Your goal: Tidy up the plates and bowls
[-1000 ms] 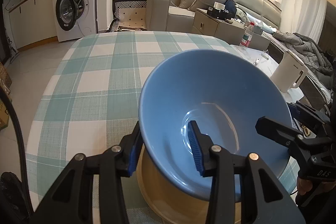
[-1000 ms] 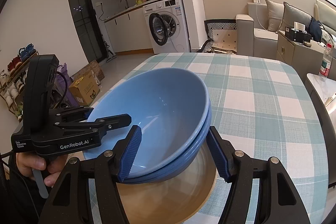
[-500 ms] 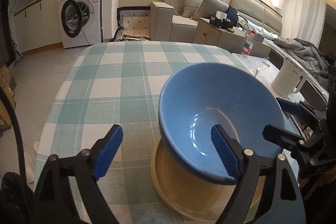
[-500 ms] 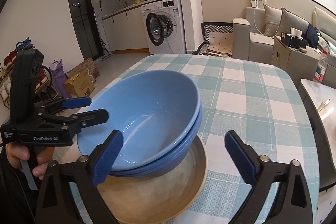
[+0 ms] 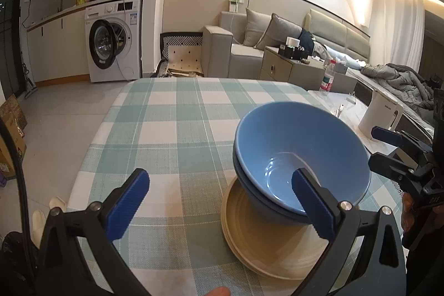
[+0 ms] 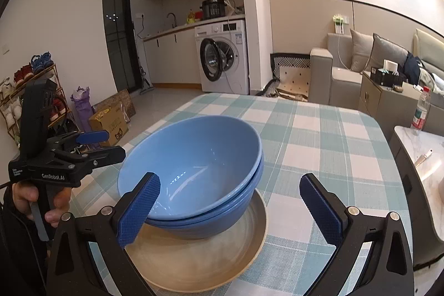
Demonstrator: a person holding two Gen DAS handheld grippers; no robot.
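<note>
Blue bowls [image 6: 194, 165]: we see two, nested, resting on the beige plates [image 6: 222, 254].
Plates: stacked on the checked tablecloth [image 5: 172, 129].
Left gripper [image 5: 219, 201]: jaws opening, wide apart, gripping nothing.
Right gripper [image 6: 230, 207]: jaws spread wide, clear of the bowls.

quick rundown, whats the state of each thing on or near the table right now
blue bowls: two nested, upright, tilted on the plates
beige plates: stacked flat on the tablecloth
left gripper: jaws opening, nothing gripped
right gripper: open, holding nothing
washing machine: door ajar
</note>
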